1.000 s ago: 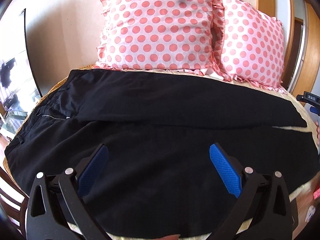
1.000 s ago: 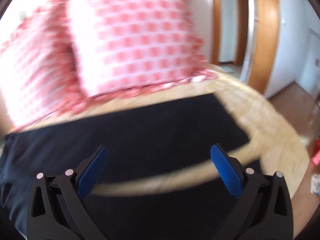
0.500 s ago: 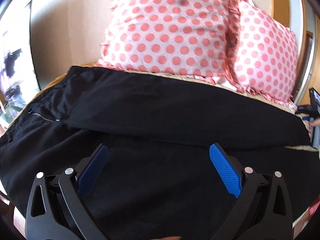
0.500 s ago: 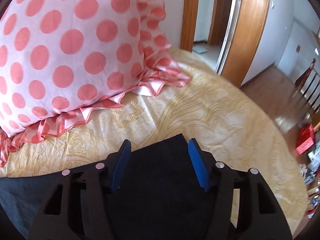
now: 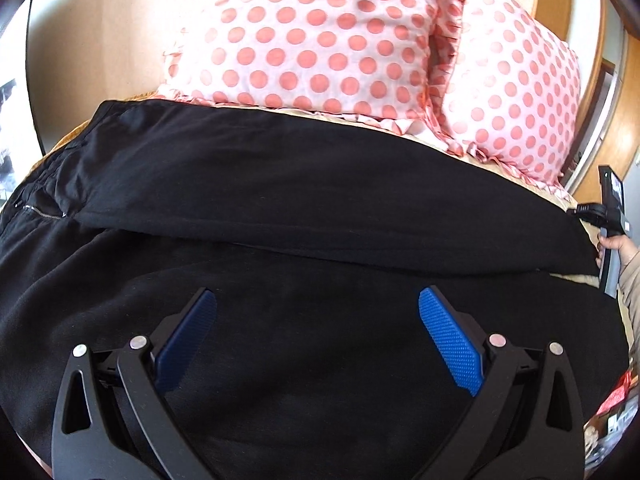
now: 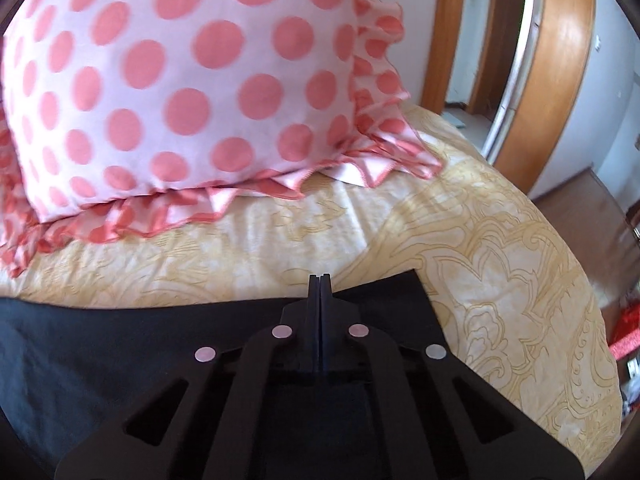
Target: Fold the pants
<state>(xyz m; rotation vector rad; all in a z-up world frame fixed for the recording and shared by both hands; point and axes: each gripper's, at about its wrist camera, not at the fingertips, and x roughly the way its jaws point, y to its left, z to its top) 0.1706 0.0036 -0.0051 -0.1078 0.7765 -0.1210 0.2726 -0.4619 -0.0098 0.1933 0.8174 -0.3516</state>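
Black pants [image 5: 280,184] lie lengthwise across the bed, waist and zipper [image 5: 40,212] at the left, one leg folded over the other. My left gripper [image 5: 318,296] hovers open just over the near leg, with blue pads [image 5: 452,344] spread wide and nothing between them. In the right wrist view the pants [image 6: 120,344] end at a hem by the bed's right side. My right gripper [image 6: 320,280] is shut there, its tips pinched together on the hem edge. A person's hand [image 5: 616,246] holds that tool at the far right of the left wrist view.
Two pink polka-dot pillows [image 5: 320,40] [image 6: 180,80] lean against the wall behind the pants. The yellow patterned bedspread [image 6: 500,248] shows bare to the right of the hem. A wooden door frame [image 6: 560,60] and floor lie beyond the bed's right edge.
The right gripper swung to the leg hem and its jaws closed from wide open to fully together. The left gripper sank a little closer to the pants and stayed open.
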